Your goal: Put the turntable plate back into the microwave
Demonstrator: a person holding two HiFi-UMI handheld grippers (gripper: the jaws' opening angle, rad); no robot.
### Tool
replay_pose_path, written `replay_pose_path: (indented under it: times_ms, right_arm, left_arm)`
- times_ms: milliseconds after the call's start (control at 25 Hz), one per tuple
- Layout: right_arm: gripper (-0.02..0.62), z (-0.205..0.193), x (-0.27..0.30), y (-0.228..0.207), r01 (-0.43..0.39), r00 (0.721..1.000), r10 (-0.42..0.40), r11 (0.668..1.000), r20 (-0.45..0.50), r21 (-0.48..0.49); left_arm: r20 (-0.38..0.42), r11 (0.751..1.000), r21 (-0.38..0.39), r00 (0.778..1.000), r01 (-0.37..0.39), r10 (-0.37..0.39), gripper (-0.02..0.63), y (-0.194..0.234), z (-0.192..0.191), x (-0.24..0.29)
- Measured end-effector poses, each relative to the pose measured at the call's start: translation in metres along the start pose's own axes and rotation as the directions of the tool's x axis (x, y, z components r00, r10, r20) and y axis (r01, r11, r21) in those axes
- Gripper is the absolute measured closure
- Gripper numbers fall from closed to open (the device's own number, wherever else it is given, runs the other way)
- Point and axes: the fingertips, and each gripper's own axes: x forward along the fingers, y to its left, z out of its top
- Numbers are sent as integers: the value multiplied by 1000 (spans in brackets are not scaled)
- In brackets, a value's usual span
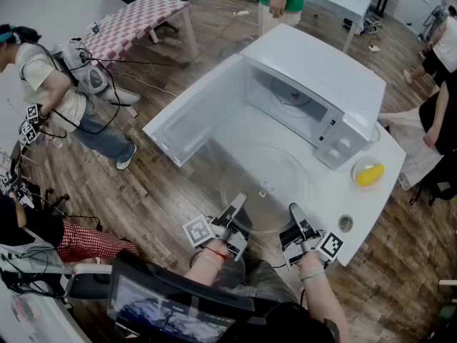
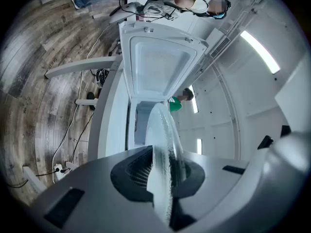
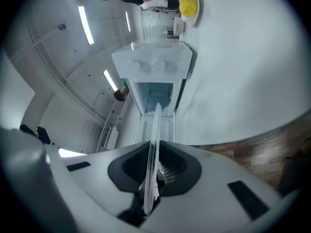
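About midway, by the look of it. Holds the glass turntable plate (image 1: 264,186) roughly level over the white bench (image 1: 382,170), just in front of the open microwave (image 1: 314,77). Cannot tell whether lifted clear of the bench or resting on it.

Grips the plate at its near rim from both sides: left gripper (image 1: 236,203) clamped on the left part of the rim, right gripper (image 1: 295,211) clamped on the right part. Shows the glass edge pinched between the jaws in each gripper view.

Done so far, as a judgement: door (image 1: 196,120) swung fully open to the left, plate taken in hand and lined up with the cavity (image 1: 289,106). Left to do: carry the plate forward through the opening, lower it onto the cavity floor, let go with both grippers, draw back. Shows only a faint round shape on that floor, too dim to name.

Reads no brand, label or print anywhere. Blank white casing, plain knobs on the control panel (image 1: 341,146) with no legible marks, and only black-and-white square patterns on the gripper cubes. Leaves untouched, well to the right on the bench, a small dish (image 1: 369,174) with something yellow in it.
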Motion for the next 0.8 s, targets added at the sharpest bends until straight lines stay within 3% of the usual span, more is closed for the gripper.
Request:
replay_pose_path:
  times_ms: [800]
  right_arm:
    - [551,8,13,-7,8,1000,-8,1000,1,4]
  left_arm:
    - [-4,1000,-12,1000,-14,14,566,7,9,13]
